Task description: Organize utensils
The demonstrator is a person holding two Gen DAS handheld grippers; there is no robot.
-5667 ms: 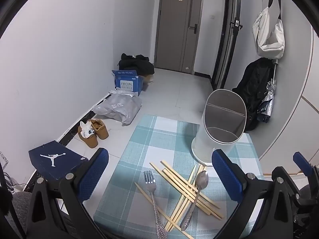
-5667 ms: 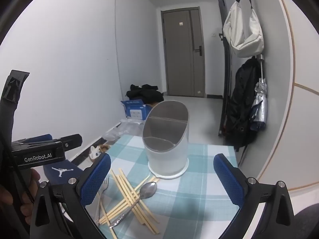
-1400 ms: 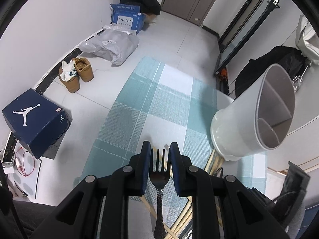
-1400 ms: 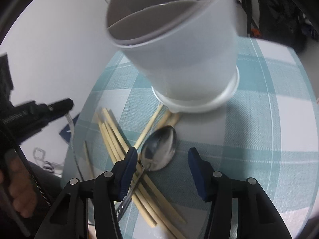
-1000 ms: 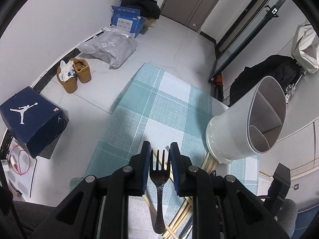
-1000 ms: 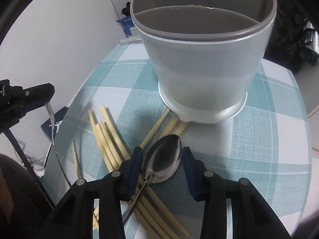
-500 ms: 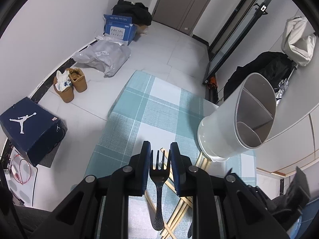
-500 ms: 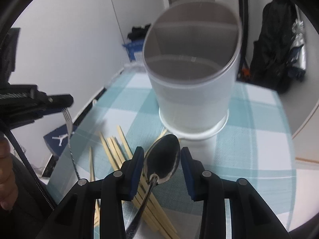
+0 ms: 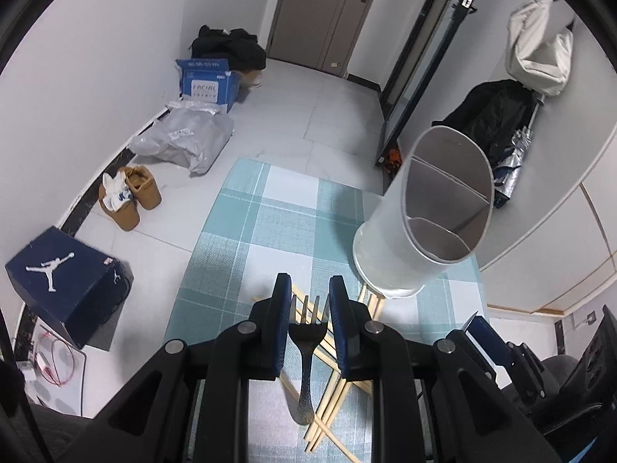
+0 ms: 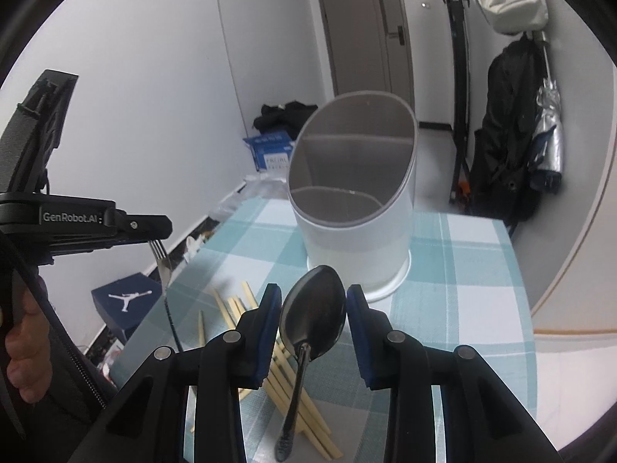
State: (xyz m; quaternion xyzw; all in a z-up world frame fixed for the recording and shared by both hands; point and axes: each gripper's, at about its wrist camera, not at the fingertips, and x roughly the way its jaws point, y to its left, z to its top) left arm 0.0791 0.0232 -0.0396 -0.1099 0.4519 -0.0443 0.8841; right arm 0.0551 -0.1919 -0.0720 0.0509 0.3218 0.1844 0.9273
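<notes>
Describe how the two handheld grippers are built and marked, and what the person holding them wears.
Both the left gripper and the right gripper have black angular frames, silver pivot screws and blue finger pads. White "GenRobot.AI" lettering marks the left one's side. A dark zipped sleeve shows beside it.

Left wrist view: high, steeply down over checked cloth, near. Right wrist view: lower, shallower tilt, facing door. Both share white utensil holder, chopsticks, cloth.
</notes>
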